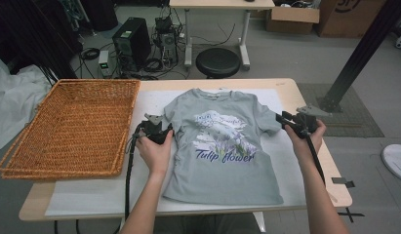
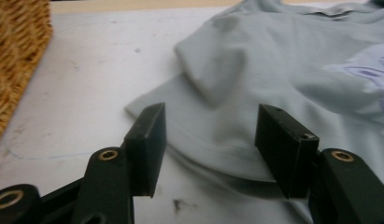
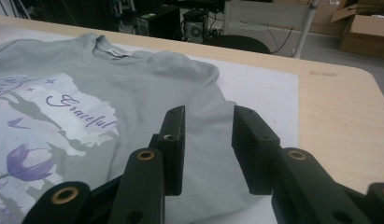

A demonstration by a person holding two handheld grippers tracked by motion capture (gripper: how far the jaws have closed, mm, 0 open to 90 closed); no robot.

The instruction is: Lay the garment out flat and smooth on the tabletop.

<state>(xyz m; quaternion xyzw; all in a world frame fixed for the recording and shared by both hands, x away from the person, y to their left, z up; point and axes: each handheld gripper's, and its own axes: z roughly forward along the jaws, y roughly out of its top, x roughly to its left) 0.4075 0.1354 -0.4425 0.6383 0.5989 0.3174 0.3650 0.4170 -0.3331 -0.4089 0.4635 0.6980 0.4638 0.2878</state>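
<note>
Jaws of left gripper [image 2: 210, 149] and right gripper [image 3: 208, 149] parted, empty, over T-shirt [image 1: 222, 146] sleeves

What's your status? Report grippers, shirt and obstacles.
Left gripper open at one sleeve, right gripper open at the other. T-shirt flat, print up. Basket alongside, clear.

Soft matt grey cloth T-shirt [image 1: 222, 146] is lying beside a rough woven wicker basket [image 1: 71, 129] on smooth pale wood table [image 1: 330, 161].

dim, even room light; soft shadows; both gripper views slightly blurred up close.
</note>
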